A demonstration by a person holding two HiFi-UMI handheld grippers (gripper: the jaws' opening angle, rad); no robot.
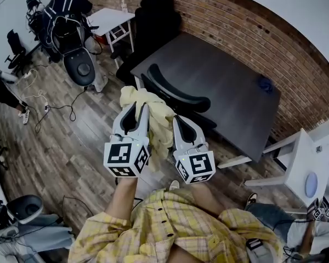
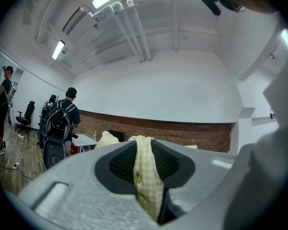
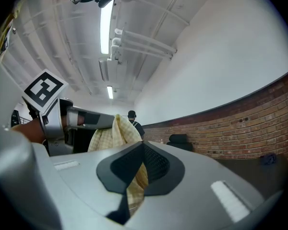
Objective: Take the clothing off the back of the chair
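Plaid-shirted chest and sleeves fill the near edge of the head view, with both forearms stretched forward, each hand carrying 1 of the 2 grippers. Both grippers lie about level and side by side, their marker cubes toward the person.

Left gripper: its jaws stand narrowly apart and are clamped on a fold of the yellow checked clothing. In the left gripper view the cloth runs as a vertical band between the pads and spills over the tips of the left gripper.

Right gripper: its jaws are likewise closed on the same garment. In the right gripper view the cloth rises from between the pads of the right gripper and spans across to the other gripper.

The garment is bunched between the 2 sets of jaws and hangs below them. Just beyond the jaw tips stands the black chair, pushed against a dark desk. Whether the cloth touches the chair back cannot be told.
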